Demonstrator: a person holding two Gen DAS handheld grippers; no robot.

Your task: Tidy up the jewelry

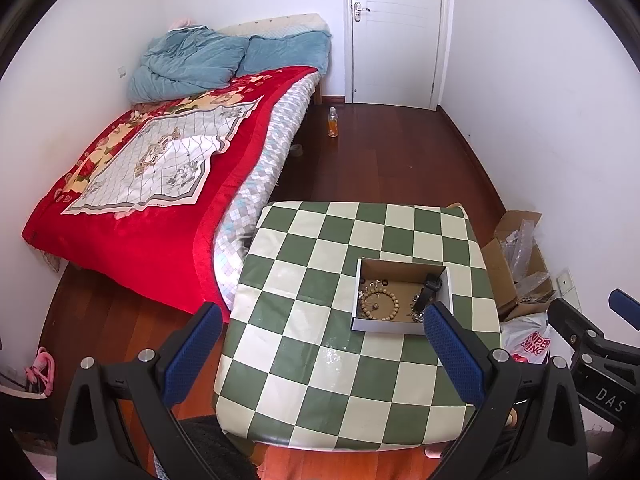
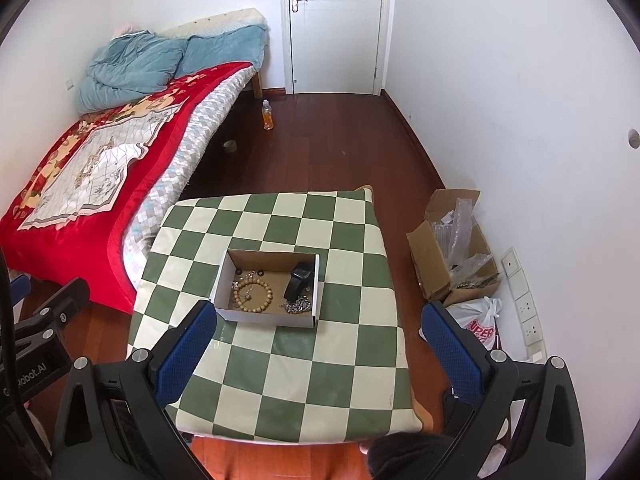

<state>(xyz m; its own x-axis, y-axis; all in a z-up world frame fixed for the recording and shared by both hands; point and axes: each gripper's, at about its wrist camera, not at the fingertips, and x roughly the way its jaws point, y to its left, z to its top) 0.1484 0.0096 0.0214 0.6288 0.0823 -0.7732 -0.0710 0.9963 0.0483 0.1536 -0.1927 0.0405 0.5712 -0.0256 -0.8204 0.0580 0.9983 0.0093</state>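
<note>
A shallow cardboard box (image 1: 402, 270) (image 2: 273, 258) sits on the green-and-cream checked table (image 1: 320, 344) (image 2: 288, 376). Inside lie a wooden bead bracelet (image 1: 379, 304) (image 2: 253, 293), a black watch (image 1: 430, 290) (image 2: 299, 278), a silver chain (image 2: 298, 305) and small rings. My left gripper (image 1: 322, 320) is open and empty, held above the table's near side, the box by its right finger. My right gripper (image 2: 318, 318) is open and empty, just short of the box's near edge. Each gripper shows at the edge of the other's view.
A bed with a red blanket (image 1: 160, 200) (image 2: 80, 184) stands left of the table. An open cardboard carton with plastic wrap (image 1: 520, 264) (image 2: 456, 248) and a white bag (image 2: 480, 320) sit on the floor at right. A bottle (image 1: 333, 122) stands on the wood floor.
</note>
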